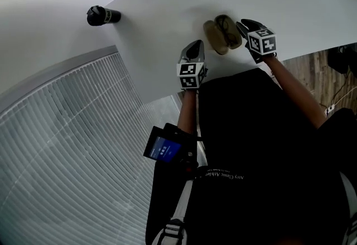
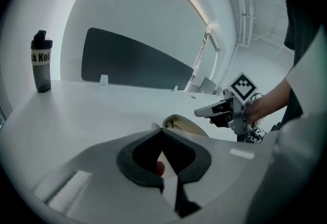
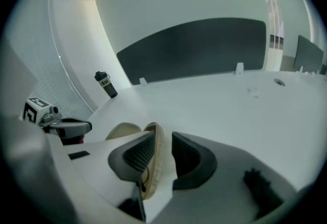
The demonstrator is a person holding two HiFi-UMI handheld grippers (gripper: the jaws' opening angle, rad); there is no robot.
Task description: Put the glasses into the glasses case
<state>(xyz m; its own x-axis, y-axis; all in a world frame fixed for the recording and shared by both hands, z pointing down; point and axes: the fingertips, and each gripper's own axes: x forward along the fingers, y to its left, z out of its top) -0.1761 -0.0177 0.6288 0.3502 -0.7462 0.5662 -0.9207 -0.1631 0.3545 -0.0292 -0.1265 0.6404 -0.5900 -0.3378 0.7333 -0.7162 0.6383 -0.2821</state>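
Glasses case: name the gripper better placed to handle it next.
Right, probably: the right gripper has its open jaws astride the raised edge of the glasses case, while the left gripper, shut, sits apart from it.

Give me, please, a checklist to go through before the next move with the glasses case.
1. Glasses case lies open on the white table: ok.
2. Glasses fully inside the case: cannot tell; only thin dark shapes show in it.
3. Right gripper fingers stand apart, with the rim of one case half between them, not squeezed: ok.
4. Left gripper has its fingertips together and holds nothing: ok.
5. Left gripper is short of the case, which lies just beyond its fingertips: ok.
6. Black bottle stands far from both grippers: ok.
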